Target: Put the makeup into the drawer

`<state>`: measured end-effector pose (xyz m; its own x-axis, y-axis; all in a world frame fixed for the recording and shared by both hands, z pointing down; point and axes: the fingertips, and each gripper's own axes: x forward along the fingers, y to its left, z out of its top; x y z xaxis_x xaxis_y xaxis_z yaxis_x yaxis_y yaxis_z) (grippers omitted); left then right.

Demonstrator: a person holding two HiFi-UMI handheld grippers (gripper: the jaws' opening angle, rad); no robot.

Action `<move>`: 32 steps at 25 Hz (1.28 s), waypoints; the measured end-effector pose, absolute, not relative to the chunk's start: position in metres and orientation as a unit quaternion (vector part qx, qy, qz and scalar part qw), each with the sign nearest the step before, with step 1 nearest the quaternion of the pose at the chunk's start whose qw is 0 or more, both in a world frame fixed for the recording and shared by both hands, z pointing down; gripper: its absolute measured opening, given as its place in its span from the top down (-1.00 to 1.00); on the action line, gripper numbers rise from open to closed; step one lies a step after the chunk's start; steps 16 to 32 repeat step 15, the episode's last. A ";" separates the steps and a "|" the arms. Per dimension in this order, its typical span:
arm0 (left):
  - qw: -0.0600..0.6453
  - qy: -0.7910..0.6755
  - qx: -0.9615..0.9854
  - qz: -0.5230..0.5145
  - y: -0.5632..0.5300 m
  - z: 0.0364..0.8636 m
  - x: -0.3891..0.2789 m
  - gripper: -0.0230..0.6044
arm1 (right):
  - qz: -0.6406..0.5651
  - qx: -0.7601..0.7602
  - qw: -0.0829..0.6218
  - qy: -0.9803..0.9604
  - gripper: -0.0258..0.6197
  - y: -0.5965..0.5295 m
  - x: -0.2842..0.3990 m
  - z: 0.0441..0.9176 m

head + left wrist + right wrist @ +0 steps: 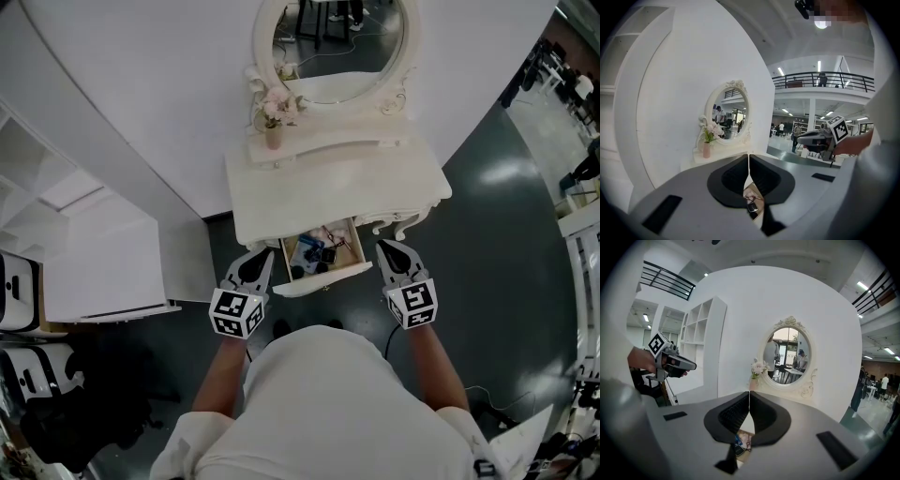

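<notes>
Jaws closed on nothing, the left gripper point(259, 263) and right gripper point(389, 255) flank the open drawer point(326, 278), makeup point(312, 253) inside, its front panel crosswise between them.

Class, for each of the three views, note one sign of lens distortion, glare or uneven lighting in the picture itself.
Head view: the white wall bows into a curve, and a glare patch sits on the dark floor. Left gripper view: black vignette rings the frame; a ceiling light blooms white. Right gripper view: same black ring, and the shelf unit leans and bends.
</notes>
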<state>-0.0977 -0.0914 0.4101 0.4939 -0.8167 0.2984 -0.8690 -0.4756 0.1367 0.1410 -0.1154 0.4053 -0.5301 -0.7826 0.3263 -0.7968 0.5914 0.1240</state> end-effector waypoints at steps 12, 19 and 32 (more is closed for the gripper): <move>0.131 -0.491 0.856 0.098 -0.097 0.408 -0.102 0.85 | 0.022 0.454 0.175 -0.873 0.83 -0.118 0.141 0.402; 0.132 -0.493 0.855 0.095 -0.098 0.406 -0.104 0.85 | 0.022 0.455 0.175 -0.873 0.83 -0.117 0.139 0.400; 0.132 -0.493 0.855 0.095 -0.098 0.406 -0.104 0.85 | 0.022 0.455 0.175 -0.873 0.83 -0.117 0.139 0.400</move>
